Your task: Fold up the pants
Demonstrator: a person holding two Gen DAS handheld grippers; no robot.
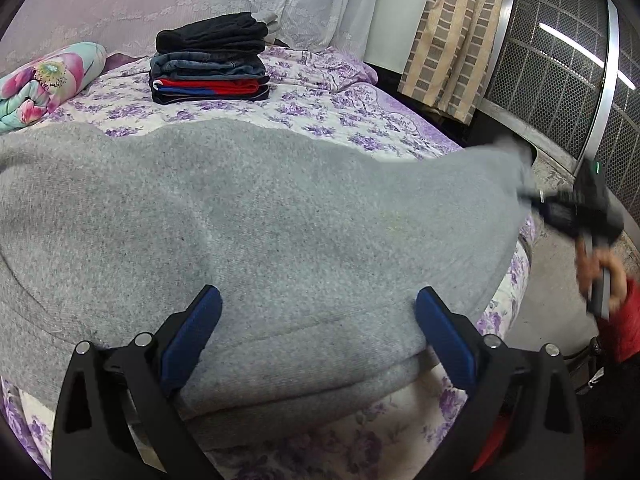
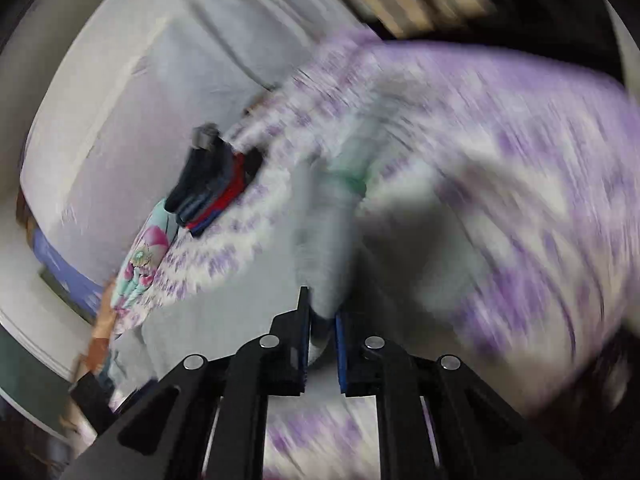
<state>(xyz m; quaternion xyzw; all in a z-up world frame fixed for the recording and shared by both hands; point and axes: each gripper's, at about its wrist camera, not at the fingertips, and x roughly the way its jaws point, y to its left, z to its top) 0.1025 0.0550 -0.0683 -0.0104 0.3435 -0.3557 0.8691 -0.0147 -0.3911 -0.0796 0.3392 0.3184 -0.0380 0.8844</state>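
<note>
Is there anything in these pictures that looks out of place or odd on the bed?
Nothing stands out. The grey pants lie spread on the floral bedsheet, one end pinched in the right gripper. The stack of folded clothes sits neatly behind.

A home bedroom: floral-sheeted bed (image 1: 320,120), rolled quilt (image 1: 44,80), lace curtains (image 1: 320,0), folded clothes stack (image 1: 210,64).

The right wrist view is smeared all round its tool (image 2: 322,322). The grey pants (image 1: 256,216) run off the left edge, covering the bed (image 1: 320,76) beneath the left tool (image 1: 318,308)
</note>
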